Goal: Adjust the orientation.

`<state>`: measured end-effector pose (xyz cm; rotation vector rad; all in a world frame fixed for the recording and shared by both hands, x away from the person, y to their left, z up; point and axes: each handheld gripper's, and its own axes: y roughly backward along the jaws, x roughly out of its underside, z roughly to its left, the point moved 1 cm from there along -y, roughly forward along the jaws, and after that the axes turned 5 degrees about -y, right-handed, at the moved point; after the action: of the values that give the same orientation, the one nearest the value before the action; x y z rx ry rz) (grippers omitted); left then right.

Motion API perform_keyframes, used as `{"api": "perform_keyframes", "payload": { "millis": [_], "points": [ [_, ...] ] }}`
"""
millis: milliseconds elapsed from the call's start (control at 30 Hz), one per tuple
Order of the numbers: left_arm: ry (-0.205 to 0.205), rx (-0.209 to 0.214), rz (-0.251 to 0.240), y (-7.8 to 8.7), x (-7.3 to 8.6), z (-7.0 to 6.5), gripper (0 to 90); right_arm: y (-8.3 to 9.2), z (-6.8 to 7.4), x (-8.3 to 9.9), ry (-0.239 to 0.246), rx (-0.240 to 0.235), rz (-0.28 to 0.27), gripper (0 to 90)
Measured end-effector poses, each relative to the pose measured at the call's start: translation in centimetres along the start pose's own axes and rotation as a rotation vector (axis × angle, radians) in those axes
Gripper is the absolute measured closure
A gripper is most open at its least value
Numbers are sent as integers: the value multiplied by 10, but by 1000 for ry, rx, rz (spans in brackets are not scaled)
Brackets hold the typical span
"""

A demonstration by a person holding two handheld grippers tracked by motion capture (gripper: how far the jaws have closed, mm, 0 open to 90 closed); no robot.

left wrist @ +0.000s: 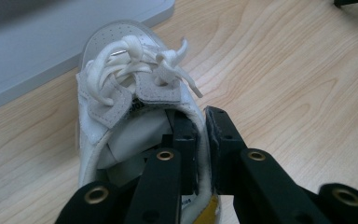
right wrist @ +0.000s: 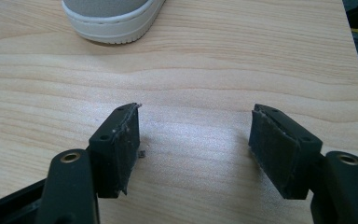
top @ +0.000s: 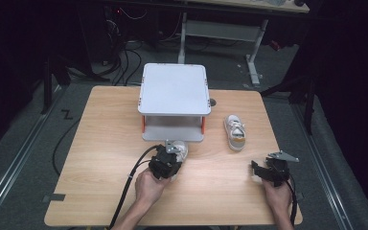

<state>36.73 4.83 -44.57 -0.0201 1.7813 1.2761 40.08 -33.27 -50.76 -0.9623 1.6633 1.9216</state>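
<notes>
A small white shoe with white laces lies on the wooden table just in front of a grey two-level stand. My left gripper is shut on the shoe's side wall near the heel, one jaw inside the opening and one outside. In the high view this shoe peeks out beyond the left gripper, toe toward the stand's lower shelf. A second white shoe rests to the right of the stand. My right gripper stands open near the table's front right, nothing between its jaws; the second shoe's toe lies ahead of it.
The stand's grey lower shelf sits close behind the held shoe. The table's right edge is near the right gripper. Cables and desk legs lie on the floor beyond the table.
</notes>
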Motion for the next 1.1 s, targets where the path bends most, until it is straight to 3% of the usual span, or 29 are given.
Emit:
{"api": "perform_keyframes", "payload": {
  "millis": [333,667,867,1100],
  "points": [
    [3,21,40,-20,-11,-15,823,0,0,0,-2,-1,1,334],
    [15,95,33,-25,-15,-24,714,0,0,0,-1,0,1,334],
    [13,92,23,-25,-15,-25,696,0,0,0,-1,1,1,333],
    [13,109,3,-18,-15,-24,545,0,0,0,-1,1,1,334]
  ]
}}
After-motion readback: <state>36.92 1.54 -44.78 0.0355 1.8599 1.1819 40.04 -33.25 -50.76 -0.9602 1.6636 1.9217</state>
